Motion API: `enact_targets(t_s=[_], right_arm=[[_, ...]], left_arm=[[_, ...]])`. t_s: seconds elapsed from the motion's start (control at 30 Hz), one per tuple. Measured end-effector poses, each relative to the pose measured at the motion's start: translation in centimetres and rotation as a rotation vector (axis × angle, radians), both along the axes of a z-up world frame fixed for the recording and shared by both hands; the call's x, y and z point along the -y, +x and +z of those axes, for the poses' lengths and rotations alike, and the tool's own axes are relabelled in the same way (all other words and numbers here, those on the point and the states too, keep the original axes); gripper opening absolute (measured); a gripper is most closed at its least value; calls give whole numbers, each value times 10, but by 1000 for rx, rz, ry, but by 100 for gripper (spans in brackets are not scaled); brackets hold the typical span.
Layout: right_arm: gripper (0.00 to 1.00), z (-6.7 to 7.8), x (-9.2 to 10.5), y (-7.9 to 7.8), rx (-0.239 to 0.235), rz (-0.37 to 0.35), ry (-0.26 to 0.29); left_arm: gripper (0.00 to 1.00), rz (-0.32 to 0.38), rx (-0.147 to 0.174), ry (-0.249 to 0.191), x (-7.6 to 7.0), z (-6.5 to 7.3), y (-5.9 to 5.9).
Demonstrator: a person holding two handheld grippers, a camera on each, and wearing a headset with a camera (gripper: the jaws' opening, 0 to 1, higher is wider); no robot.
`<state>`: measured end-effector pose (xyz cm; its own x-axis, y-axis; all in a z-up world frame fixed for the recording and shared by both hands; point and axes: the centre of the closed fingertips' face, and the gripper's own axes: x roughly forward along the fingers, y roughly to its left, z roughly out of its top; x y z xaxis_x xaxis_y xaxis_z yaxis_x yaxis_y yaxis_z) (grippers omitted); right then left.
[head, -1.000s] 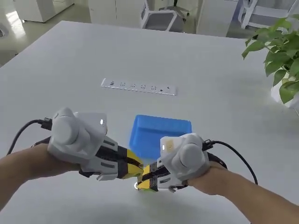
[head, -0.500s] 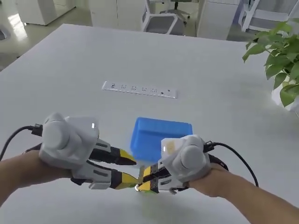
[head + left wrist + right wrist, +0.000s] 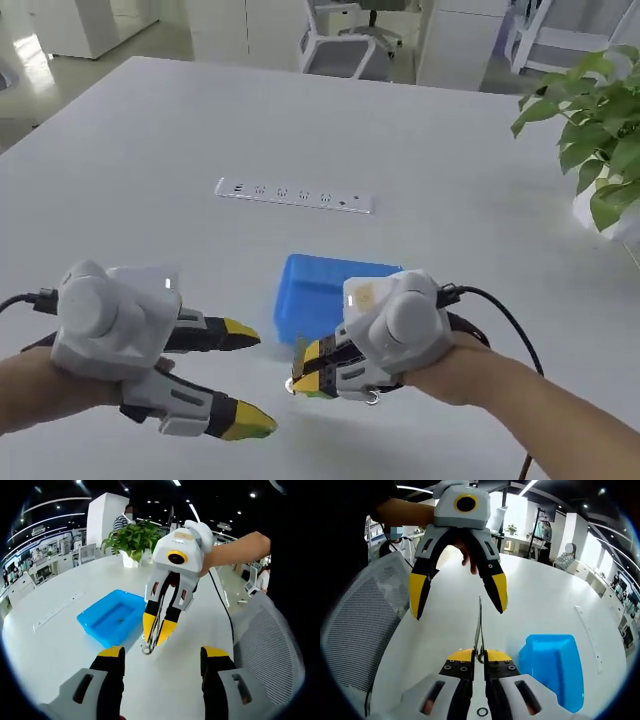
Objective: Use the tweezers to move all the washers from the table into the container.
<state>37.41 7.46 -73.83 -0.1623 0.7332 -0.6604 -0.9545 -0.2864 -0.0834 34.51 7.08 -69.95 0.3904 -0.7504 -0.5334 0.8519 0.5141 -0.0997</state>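
Note:
My right gripper is shut on thin metal tweezers, which stick out past its yellow jaws toward the left gripper. In the left gripper view the right gripper points down at the table, and a small washer sits at the tweezers' tip; I cannot tell whether it is pinched or lying on the table. My left gripper stands open a short way left of it, with nothing between its jaws. The blue container lies just behind the right gripper.
A white power strip lies further back on the white table. A potted plant stands at the right edge. A mesh chair is at the near side of the table.
The left gripper, whose jaws met the right gripper's tips a second ago, has opened and drawn back to the left. The right gripper has stayed put with the tweezers.

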Motion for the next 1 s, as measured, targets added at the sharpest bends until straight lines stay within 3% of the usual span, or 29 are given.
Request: enact_targets(t_s=[0.37, 0.67, 1.0], right_arm=[[7, 28, 1, 8, 9, 15, 13], [7, 47, 3, 29, 33, 8, 31], [7, 49, 2, 55, 71, -15, 41]], left_arm=[[86, 55, -16, -20, -1, 2, -3], [95, 77, -7, -58, 1, 11, -1], [99, 80, 1, -58, 1, 12, 0]])
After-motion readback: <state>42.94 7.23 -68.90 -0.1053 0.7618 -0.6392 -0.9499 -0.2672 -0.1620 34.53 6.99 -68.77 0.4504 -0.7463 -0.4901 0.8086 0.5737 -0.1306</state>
